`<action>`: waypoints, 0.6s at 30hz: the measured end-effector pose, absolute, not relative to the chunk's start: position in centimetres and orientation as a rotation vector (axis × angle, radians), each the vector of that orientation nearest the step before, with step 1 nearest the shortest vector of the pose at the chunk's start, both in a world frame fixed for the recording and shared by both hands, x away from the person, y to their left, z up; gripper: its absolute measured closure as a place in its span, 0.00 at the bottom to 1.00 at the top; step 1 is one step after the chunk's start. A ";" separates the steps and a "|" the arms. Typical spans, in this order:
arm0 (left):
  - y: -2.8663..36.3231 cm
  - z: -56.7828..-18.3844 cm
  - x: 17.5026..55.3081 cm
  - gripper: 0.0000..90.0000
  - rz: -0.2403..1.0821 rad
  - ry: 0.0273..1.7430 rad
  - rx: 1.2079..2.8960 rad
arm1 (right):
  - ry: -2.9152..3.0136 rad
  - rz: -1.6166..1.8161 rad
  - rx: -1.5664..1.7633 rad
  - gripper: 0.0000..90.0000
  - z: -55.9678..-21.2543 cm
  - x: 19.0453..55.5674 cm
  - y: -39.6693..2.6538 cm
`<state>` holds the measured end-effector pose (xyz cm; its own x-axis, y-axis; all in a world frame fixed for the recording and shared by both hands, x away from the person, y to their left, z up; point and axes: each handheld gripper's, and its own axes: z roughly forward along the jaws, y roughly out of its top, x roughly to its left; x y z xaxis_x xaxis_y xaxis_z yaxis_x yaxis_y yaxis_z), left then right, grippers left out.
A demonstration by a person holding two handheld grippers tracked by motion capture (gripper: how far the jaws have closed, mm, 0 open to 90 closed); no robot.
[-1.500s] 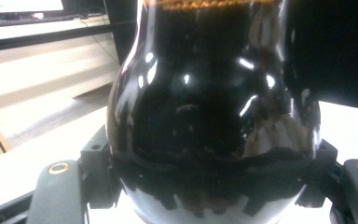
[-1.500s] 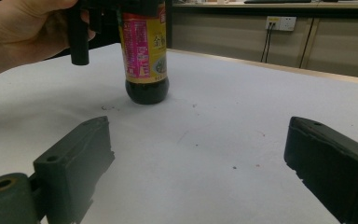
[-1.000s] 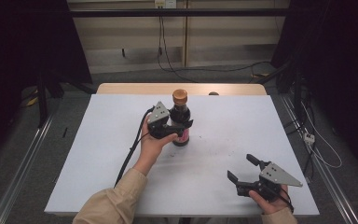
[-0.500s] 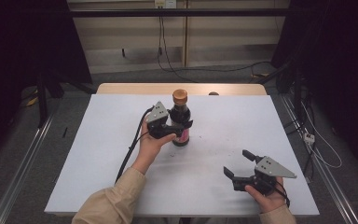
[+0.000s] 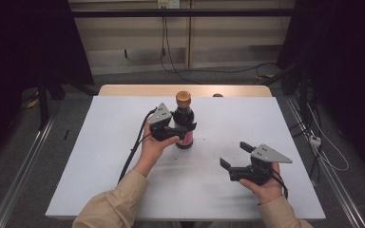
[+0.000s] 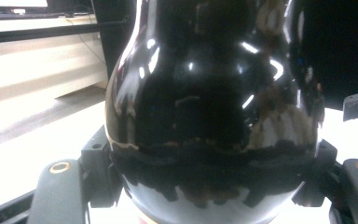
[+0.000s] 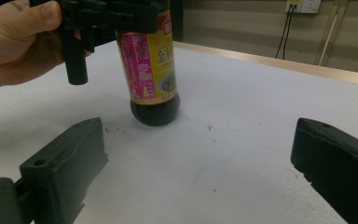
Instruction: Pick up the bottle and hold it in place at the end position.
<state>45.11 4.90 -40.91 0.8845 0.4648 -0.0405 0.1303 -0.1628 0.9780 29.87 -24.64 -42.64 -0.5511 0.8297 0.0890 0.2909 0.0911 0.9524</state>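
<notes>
A dark sauce bottle [image 5: 184, 123] with a brown cap and a pink and yellow label stands upright on the white table [image 5: 123, 123], a little left of centre. My left gripper [image 5: 183, 130] is shut on the bottle's body, one jaw on each side. In the left gripper view the glossy black bottle [image 6: 214, 107] sits tight between the jaws. My right gripper [image 5: 234, 155] hovers at the front right, open, its jaws pointing left toward the bottle. Between the jaws of the right gripper view [image 7: 200, 154] lies bare table, with the bottle [image 7: 153, 70] and the left hand [image 7: 18, 42] farther off.
The table's wooden far edge [image 5: 185, 90] runs behind the bottle. A black cable [image 5: 135, 147] trails from the left gripper down to the front edge. Cables lie on the floor [image 5: 323, 152] to the right, and metal rails [image 5: 24, 166] flank the table.
My right gripper has moved left and slightly up, closer to the bottle. The left gripper and the bottle have stayed in place.
</notes>
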 end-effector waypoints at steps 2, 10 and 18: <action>4.9 -40.9 45.1 0.30 0.311 0.468 1.730 | 1.902 1.469 1.110 0.03 -42.5 30.3 -24.4; 4.8 -41.1 44.8 0.25 0.314 0.507 1.764 | 1.912 1.475 1.142 0.03 -42.5 31.5 -24.2; 4.9 -40.8 44.4 0.25 0.330 0.548 1.774 | 1.919 1.470 1.153 0.03 -42.1 32.2 -24.2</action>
